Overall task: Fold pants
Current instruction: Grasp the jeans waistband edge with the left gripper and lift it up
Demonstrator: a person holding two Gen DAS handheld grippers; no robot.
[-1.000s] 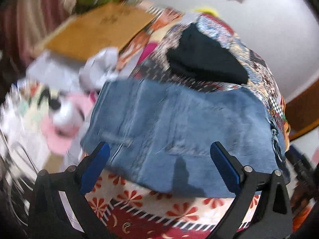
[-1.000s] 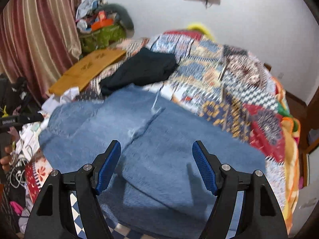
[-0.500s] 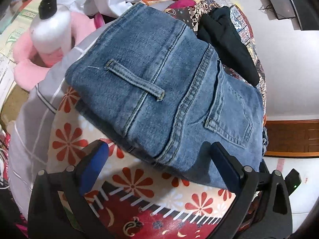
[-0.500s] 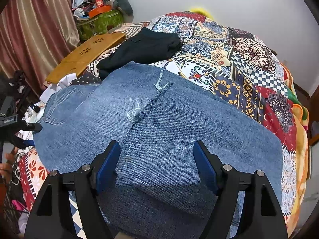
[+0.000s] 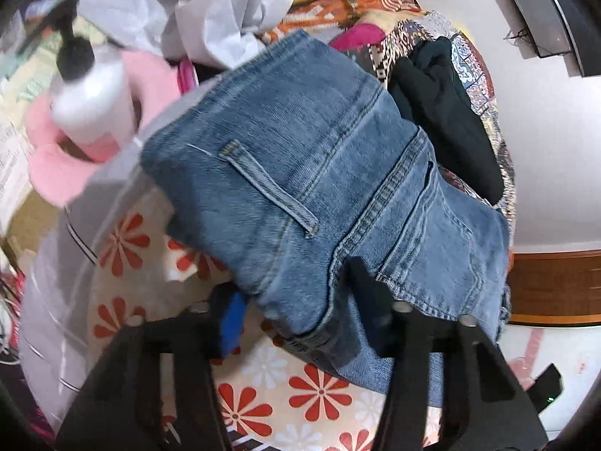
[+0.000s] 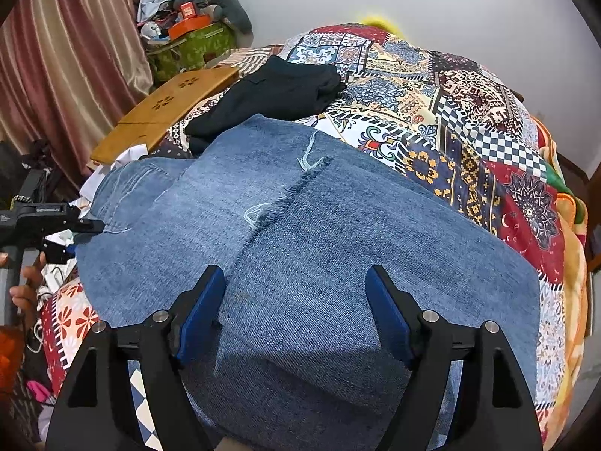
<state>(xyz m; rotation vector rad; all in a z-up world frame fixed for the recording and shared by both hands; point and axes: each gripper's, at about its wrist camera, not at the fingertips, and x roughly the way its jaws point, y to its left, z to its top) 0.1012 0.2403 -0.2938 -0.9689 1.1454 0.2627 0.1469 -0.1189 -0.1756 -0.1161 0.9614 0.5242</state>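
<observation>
On the quilt (image 6: 469, 120) lie the jeans (image 6: 300, 225), folded, frayed hems uppermost; a black garment (image 6: 270, 94) sits just beyond them.

Left gripper (image 5: 296, 300): half a second ago it stood wide, clear of the waistband corner; now its fingers have narrowed about that corner, one finger over the denim, the blue pad under the edge. Judged to be clamping the jeans at the waistband, ready to lift for the next fold. Frame blurred by motion.

Right gripper (image 6: 296, 315): released, jaws spread, hovering above the leg panel as before, touching nothing that can be seen.

Beside the waistband: pump bottle (image 5: 90, 101) on a pink cushion (image 5: 71, 165), smeared.

Hidden: the jeans' near edge, cut off behind the right gripper; layers beneath the top fold; how much denim the left fingers hold.
</observation>
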